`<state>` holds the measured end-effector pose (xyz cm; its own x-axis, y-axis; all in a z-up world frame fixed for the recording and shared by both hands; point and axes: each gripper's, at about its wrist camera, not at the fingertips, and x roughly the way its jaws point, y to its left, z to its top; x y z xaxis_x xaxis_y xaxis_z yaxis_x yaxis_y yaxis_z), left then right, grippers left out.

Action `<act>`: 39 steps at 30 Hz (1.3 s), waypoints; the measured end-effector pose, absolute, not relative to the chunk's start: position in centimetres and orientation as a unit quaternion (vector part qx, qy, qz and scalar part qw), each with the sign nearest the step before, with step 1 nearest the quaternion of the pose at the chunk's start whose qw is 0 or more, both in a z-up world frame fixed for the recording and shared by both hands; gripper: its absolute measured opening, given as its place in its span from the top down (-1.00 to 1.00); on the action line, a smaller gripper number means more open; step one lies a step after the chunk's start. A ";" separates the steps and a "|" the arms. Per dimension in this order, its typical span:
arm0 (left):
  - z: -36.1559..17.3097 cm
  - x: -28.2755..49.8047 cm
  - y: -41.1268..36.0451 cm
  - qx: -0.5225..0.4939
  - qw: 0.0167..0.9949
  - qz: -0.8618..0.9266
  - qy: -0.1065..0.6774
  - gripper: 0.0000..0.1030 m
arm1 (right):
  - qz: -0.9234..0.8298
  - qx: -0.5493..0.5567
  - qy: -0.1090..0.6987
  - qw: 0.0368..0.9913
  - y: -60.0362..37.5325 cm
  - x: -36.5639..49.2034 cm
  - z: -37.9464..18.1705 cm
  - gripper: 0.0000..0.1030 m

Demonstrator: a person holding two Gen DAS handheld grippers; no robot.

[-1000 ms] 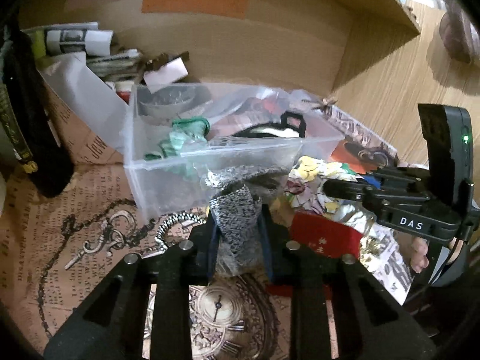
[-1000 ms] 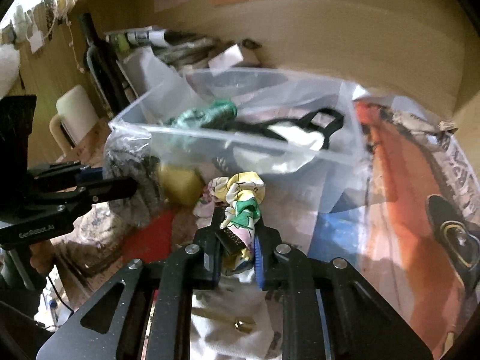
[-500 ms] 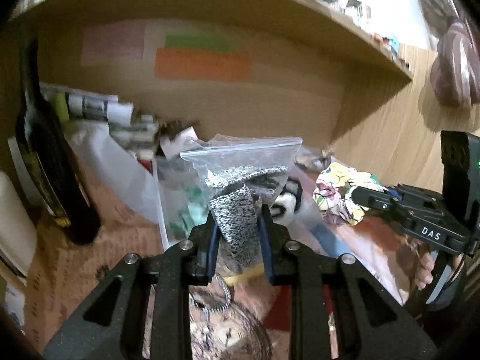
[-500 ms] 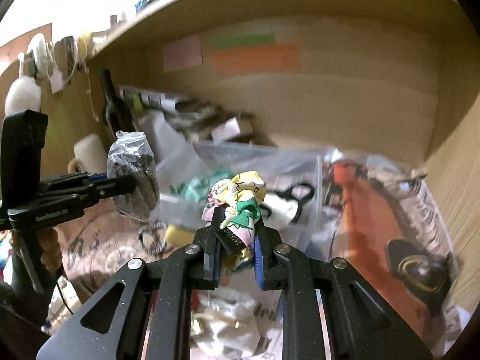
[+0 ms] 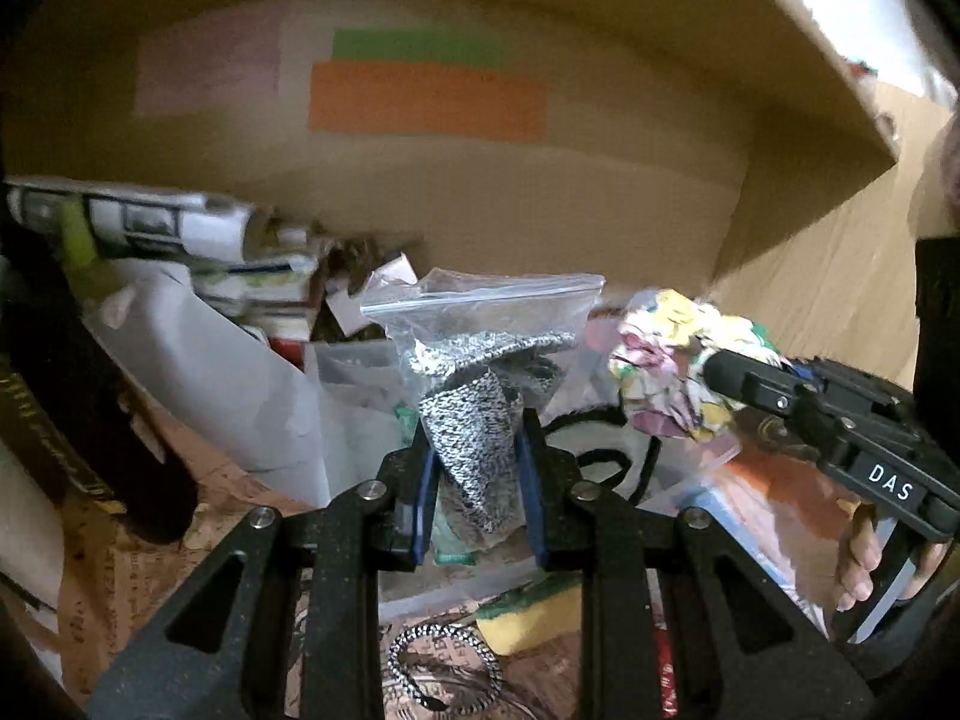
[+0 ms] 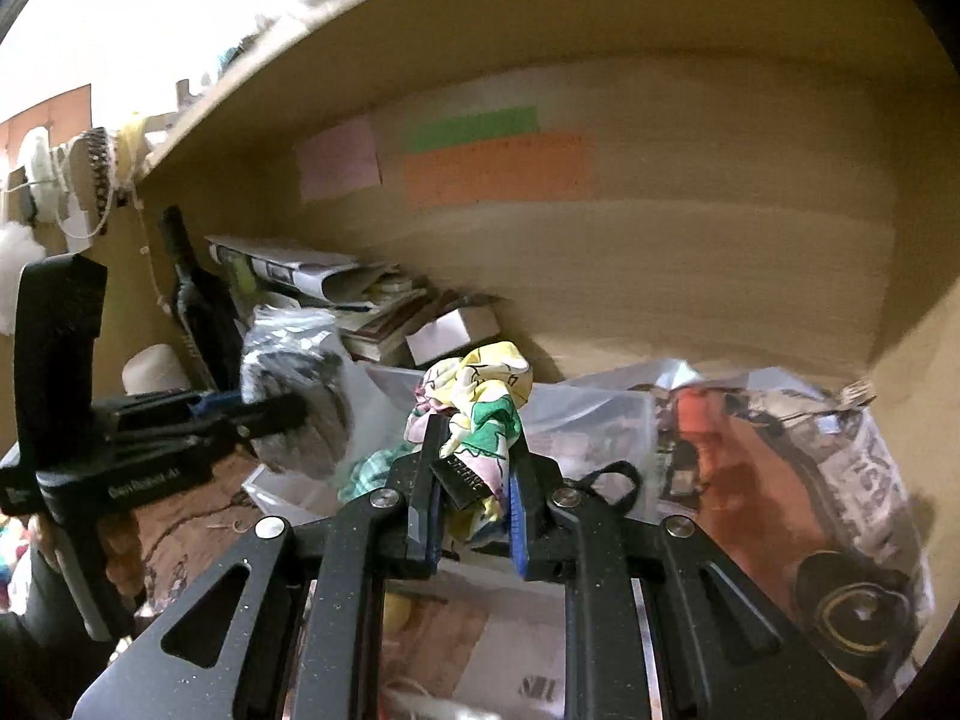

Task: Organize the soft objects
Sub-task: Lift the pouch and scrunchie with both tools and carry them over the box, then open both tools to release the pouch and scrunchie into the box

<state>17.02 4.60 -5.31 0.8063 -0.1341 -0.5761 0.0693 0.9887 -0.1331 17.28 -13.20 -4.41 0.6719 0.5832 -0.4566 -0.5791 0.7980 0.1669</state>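
Observation:
My left gripper (image 5: 473, 438) is shut on a clear zip bag of black-and-white knit fabric (image 5: 480, 384) and holds it in the air above the clear plastic bin (image 5: 354, 384). The bag also shows in the right wrist view (image 6: 300, 408), with the left gripper (image 6: 282, 411) at the left. My right gripper (image 6: 471, 450) is shut on a crumpled floral cloth in yellow, green and pink (image 6: 480, 396), also lifted over the bin (image 6: 600, 420). In the left wrist view the floral cloth (image 5: 672, 372) and right gripper (image 5: 720, 372) are at the right.
A dark bottle (image 5: 66, 396) stands at the left, with stacked books and papers (image 5: 162, 234) behind. A yellow-green sponge (image 5: 528, 612) and a beaded bracelet (image 5: 444, 666) lie on the newspaper-covered surface. A wooden shelf (image 6: 540, 30) hangs overhead. A black strap (image 6: 612, 480) lies in the bin.
Both grippers have risen from the table level with their loads and now hold them higher, over the bin. Both stay shut.

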 end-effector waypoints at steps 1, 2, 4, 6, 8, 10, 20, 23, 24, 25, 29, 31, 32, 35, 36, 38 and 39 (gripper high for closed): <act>-5.7 17.5 4.5 -0.052 0.946 -0.055 0.315 0.53 | 0.319 0.004 0.256 0.912 -12.9 17.7 -4.6 0.70; -6.0 17.9 4.4 -0.053 0.944 -0.057 0.320 0.53 | 0.321 0.004 0.264 0.910 -12.5 18.2 -5.0 0.70; -7.0 19.1 4.3 -0.054 0.938 -0.061 0.337 0.53 | 0.323 0.003 0.278 0.905 -11.9 19.0 -5.7 0.70; -7.7 20.0 4.1 -0.053 0.933 -0.062 0.351 0.53 | 0.320 -0.001 0.294 0.901 -11.3 20.0 -6.5 0.70; -8.3 20.9 3.9 -0.053 0.928 -0.065 0.363 0.53 | 0.317 -0.006 0.307 0.898 -10.8 20.8 -7.3 0.70; -8.8 21.6 3.8 -0.052 0.925 -0.066 0.372 0.53 | 0.316 -0.008 0.322 0.892 -10.5 21.5 -8.1 0.70; -10.2 23.5 3.5 -0.050 0.916 -0.061 0.393 0.33 | 0.284 -0.035 0.351 0.892 -9.7 23.1 -10.0 0.38; -9.7 22.8 3.8 -0.049 0.920 -0.060 0.384 0.21 | 0.268 -0.047 0.340 0.900 -9.8 22.9 -9.7 0.06; -9.3 22.4 3.8 -0.050 0.923 -0.058 0.377 0.10 | 0.264 -0.049 0.336 0.903 -9.9 22.8 -9.5 0.02; -9.0 22.1 3.9 -0.050 0.926 -0.058 0.370 -0.01 | 0.261 -0.051 0.331 0.905 -9.9 22.8 -9.3 -0.03; -7.2 20.0 4.1 -0.046 0.939 -0.056 0.336 -0.13 | 0.258 -0.053 0.310 0.913 -10.4 21.9 -8.0 -0.25; -6.2 18.6 4.3 -0.044 0.945 -0.055 0.318 -0.28 | 0.258 -0.055 0.297 0.918 -10.8 21.2 -7.2 -0.29; -5.8 18.1 4.4 -0.044 0.948 -0.054 0.312 -0.32 | 0.260 -0.055 0.292 0.919 -10.9 20.9 -6.8 -0.32; -4.8 16.0 4.6 -0.037 0.955 -0.048 0.289 -0.48 | 0.270 -0.055 0.275 0.921 -11.4 19.4 -5.7 -0.48; -4.5 15.2 4.7 -0.033 0.958 -0.045 0.282 -0.56 | 0.271 -0.055 0.270 0.922 -11.5 19.0 -5.5 -0.51; -4.2 14.0 4.7 -0.030 0.960 -0.041 0.274 -0.70 | 0.275 -0.056 0.259 0.924 -11.9 17.8 -5.0 -0.55; -4.1 13.2 4.8 -0.029 0.962 -0.039 0.269 -0.79 | 0.278 -0.058 0.254 0.925 -12.0 17.1 -4.8 -0.55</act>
<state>13.21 4.81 -4.08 0.8526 -0.0899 -0.5148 0.0588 0.9953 -0.0763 17.13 -12.02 -4.80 0.7163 0.4848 -0.5018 -0.5433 0.8388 0.0348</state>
